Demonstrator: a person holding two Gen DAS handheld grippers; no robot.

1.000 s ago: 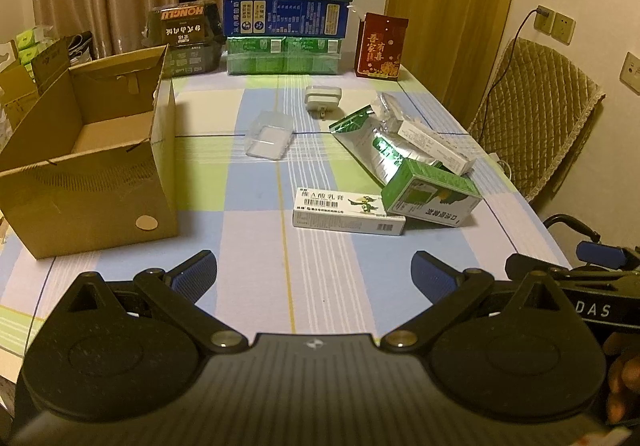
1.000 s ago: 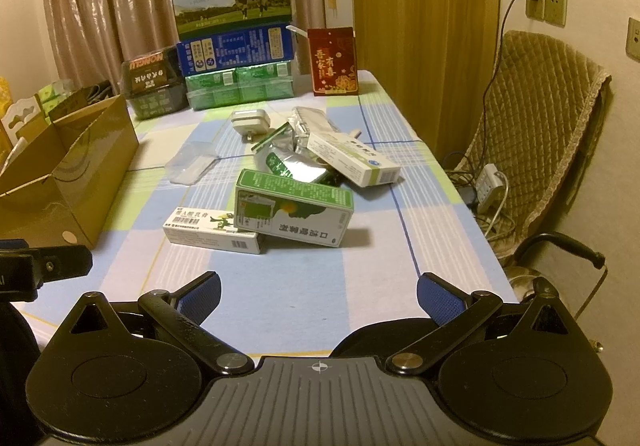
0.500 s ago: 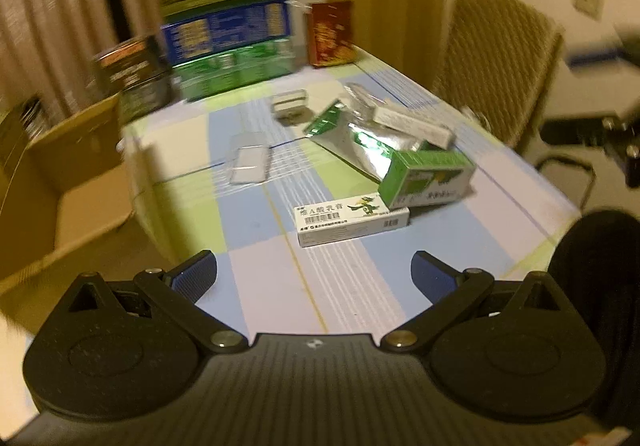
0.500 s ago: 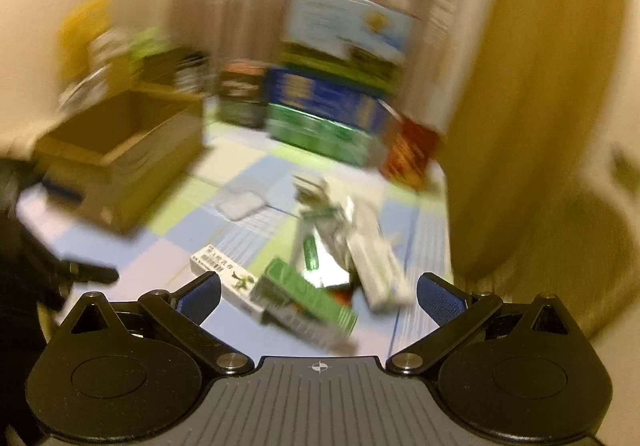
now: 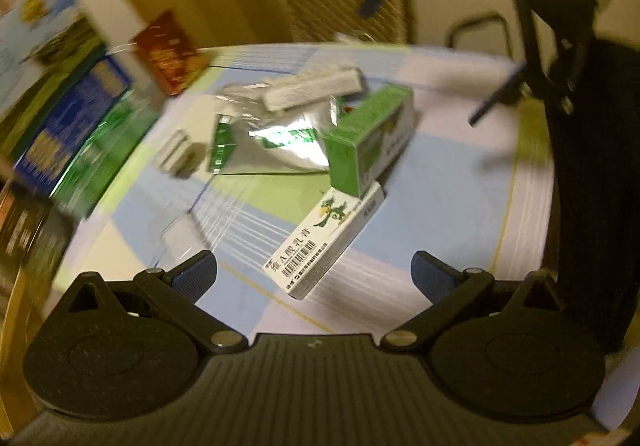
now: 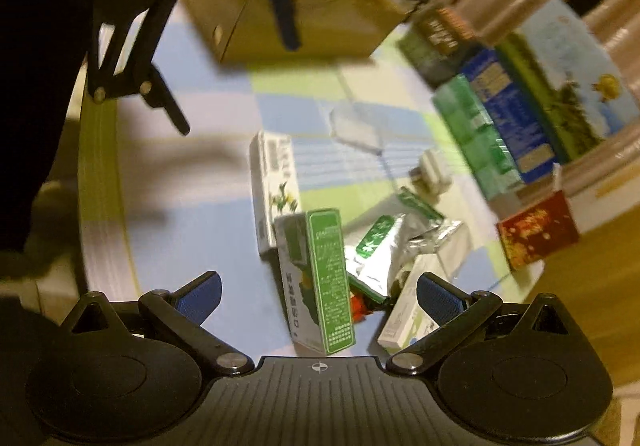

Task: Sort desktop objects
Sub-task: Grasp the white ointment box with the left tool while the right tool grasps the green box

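Since both your tongs have swung in over the pile, spread and empty, your left tongs (image 5: 314, 272) now frame the white box (image 5: 326, 240) on the surface (image 5: 440, 182) and your right tongs (image 6: 318, 296) the green box (image 6: 326, 278), ready for pickup.

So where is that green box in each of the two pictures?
Left wrist view: green box sits right of centre, its end leaning on the white box.
Right wrist view: green box is low and central, between the open fingers.
Shared landmark: the red box at the table's far end.
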